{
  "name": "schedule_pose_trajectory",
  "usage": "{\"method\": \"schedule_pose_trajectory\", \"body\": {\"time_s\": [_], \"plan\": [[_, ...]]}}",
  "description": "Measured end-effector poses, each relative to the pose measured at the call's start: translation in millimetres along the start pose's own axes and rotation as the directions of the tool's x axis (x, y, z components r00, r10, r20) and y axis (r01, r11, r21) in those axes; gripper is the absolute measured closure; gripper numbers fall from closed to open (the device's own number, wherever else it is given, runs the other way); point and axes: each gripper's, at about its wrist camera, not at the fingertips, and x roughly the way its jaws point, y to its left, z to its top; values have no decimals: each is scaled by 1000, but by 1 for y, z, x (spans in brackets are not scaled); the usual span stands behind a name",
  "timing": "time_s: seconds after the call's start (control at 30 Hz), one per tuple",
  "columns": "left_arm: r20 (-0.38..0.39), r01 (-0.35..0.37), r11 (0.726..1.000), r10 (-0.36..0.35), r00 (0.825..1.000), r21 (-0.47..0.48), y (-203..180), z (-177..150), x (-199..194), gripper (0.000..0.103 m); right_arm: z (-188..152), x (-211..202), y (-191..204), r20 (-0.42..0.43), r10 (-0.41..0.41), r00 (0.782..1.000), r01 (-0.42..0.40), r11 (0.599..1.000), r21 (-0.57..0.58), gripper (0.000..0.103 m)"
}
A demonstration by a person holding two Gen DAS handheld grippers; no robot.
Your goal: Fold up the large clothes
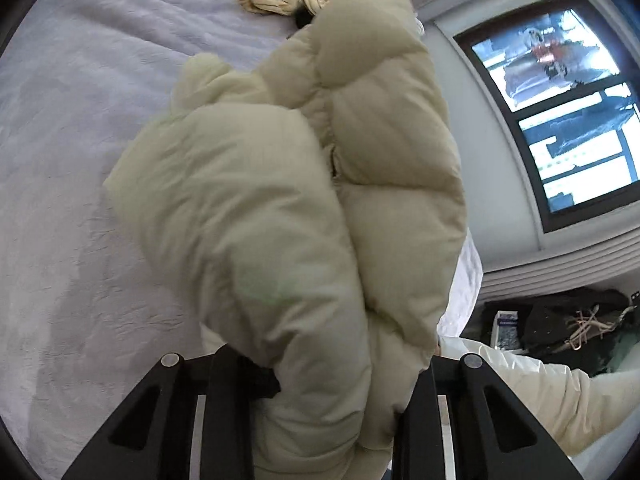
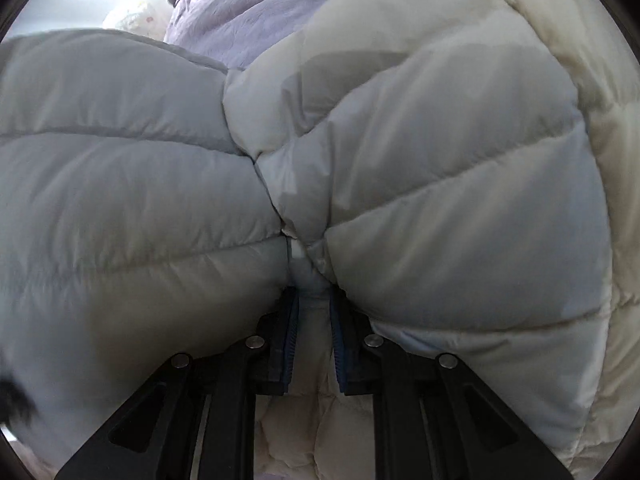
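My right gripper (image 2: 312,320) clamps the puffer jacket (image 1: 304,184); its long axis runs toward 12 o'clock from my left gripper (image 1: 336,396), whose grip I cannot tell.

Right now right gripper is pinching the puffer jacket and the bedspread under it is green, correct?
Not green: the bedspread is lavender, clear in the left wrist view. The rest holds: the right gripper is pinching a fold of the puffer jacket.
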Motion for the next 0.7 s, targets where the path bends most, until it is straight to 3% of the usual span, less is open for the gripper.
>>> {"method": "schedule_pose_trajectory", "body": {"time_s": [0.13,0.27,0.4,0.43,0.47,0.53,0.63,0.7], "plan": [[13,-54,998,54,998,-13,-13,3,11,72,0,-4,-23,-14,99,995,-97,992,83,92],[9,-83,995,84,996,-58,-9,8,14,72,1,-16,-25,-40,132,990,-128,988,86,91],[4,-107,991,108,994,-83,-6,4,12,72,4,-65,-24,9,152,988,-152,987,47,90],[2,-112,990,113,994,-88,-6,5,12,72,5,-80,-25,29,146,989,-146,989,34,79],[0,-116,989,116,993,-89,-6,5,13,72,4,-97,-26,54,136,989,-137,990,19,50],[-3,-121,988,121,993,-94,0,5,11,72,-2,-133,-31,123,103,987,-103,995,-10,20],[-9,-126,987,126,992,-97,0,7,13,72,-21,-185,-49,228,-59,972,68,997,-33,20],[-16,-131,987,130,991,-96,0,7,15,72,-29,-201,-67,248,-173,953,178,984,0,27]]}}
